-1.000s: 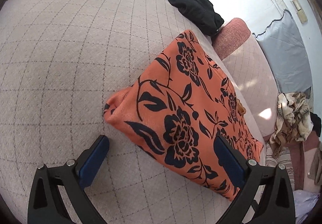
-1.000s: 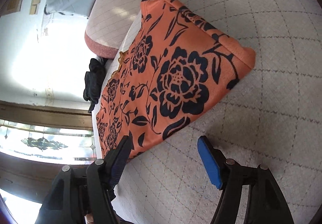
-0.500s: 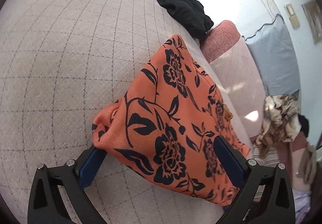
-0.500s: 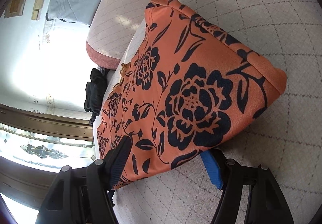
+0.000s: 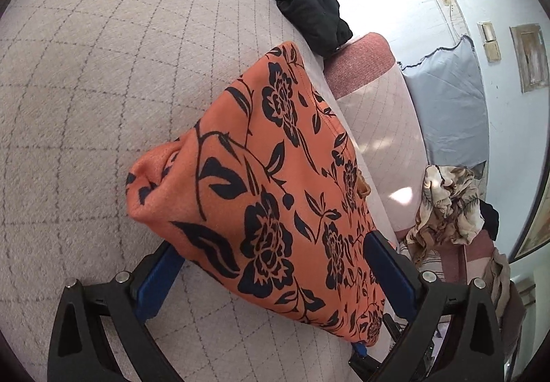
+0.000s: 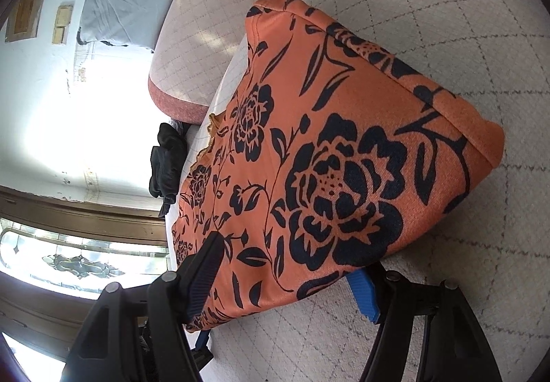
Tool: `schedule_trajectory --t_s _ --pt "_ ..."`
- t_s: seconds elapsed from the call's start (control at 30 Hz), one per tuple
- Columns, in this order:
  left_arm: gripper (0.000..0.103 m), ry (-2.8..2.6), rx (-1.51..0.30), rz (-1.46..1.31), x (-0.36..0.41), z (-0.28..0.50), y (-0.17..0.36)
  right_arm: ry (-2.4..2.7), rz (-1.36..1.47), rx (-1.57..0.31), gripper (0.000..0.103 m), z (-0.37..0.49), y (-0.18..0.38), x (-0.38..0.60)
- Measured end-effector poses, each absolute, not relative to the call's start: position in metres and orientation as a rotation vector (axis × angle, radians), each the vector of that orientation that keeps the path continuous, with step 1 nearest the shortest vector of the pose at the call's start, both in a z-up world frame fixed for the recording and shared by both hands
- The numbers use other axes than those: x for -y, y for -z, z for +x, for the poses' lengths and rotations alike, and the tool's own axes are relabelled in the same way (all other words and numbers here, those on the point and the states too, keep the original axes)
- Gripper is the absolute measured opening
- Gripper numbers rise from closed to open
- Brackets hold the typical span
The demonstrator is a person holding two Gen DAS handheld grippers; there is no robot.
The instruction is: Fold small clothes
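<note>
Each gripper, left (image 5: 271,275) and right (image 6: 292,282), has black angular plastic arms with triangular cut-outs, silver round screws at the joints, and long ribbed blue pads (image 5: 156,279) lining the fingers.

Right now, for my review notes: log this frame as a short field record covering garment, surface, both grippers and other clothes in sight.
garment: orange floral-print garment, folded, lying flat
surface: quilted beige cushion
left gripper: open, jaws straddling the garment's near edge
right gripper: open, jaws straddling the garment's near edge
other clothes: black garment bunched at the cushion's far edge; beige patterned cloth heaped beyond the cushion
</note>
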State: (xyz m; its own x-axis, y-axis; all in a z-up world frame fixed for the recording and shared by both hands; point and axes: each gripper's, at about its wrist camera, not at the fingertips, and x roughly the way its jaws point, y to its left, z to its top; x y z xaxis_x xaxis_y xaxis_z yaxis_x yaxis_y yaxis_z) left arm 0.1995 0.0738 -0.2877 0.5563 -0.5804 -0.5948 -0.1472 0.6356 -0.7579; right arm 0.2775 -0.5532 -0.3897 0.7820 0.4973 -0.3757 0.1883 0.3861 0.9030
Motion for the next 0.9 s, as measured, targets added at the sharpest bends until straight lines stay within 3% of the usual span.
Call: schedule_trajectory --t_s 0.07,0.13,0.2,0.3,0.43,0.5,0.57,0.73,0.83,0.9 --pt "0.099 0.292 -0.950 -0.846 -0.069 0.204 0.287 -0.214 1.174 -0.671 0.071 0.278 0.390 0.555" --pt "0.081 0.267 -0.946 -0.822 -0.066 0.208 0.290 -0.209 1.152 -0.658 0.070 0.280 0.388 0.557" --pt "0.057 0.230 -0.940 -0.832 -0.069 0.212 0.294 -0.195 1.134 -0.642 0.064 0.282 0.387 0.559" --pt "0.041 0.211 -0.934 -0.856 -0.072 0.216 0.301 -0.176 1.132 -0.626 0.054 0.285 0.390 0.563" --pt "0.043 0.224 -0.931 -0.861 -0.070 0.224 0.303 -0.173 1.100 -0.611 0.053 0.290 0.387 0.562" --pt "0.062 0.248 -0.922 -0.898 -0.070 0.228 0.304 -0.174 1.081 -0.611 0.053 0.293 0.385 0.560" --pt "0.071 0.266 -0.915 -0.899 -0.066 0.232 0.300 -0.175 1.088 -0.610 0.055 0.295 0.386 0.561" --pt "0.071 0.241 -0.902 -0.838 -0.055 0.237 0.298 -0.185 1.087 -0.611 0.063 0.301 0.383 0.559" --pt "0.036 0.195 -0.921 -0.831 -0.058 0.242 0.304 -0.175 1.051 -0.585 0.060 0.302 0.380 0.556" --pt "0.028 0.192 -0.928 -0.863 -0.063 0.245 0.309 -0.121 0.967 -0.599 0.027 0.302 0.376 0.551"
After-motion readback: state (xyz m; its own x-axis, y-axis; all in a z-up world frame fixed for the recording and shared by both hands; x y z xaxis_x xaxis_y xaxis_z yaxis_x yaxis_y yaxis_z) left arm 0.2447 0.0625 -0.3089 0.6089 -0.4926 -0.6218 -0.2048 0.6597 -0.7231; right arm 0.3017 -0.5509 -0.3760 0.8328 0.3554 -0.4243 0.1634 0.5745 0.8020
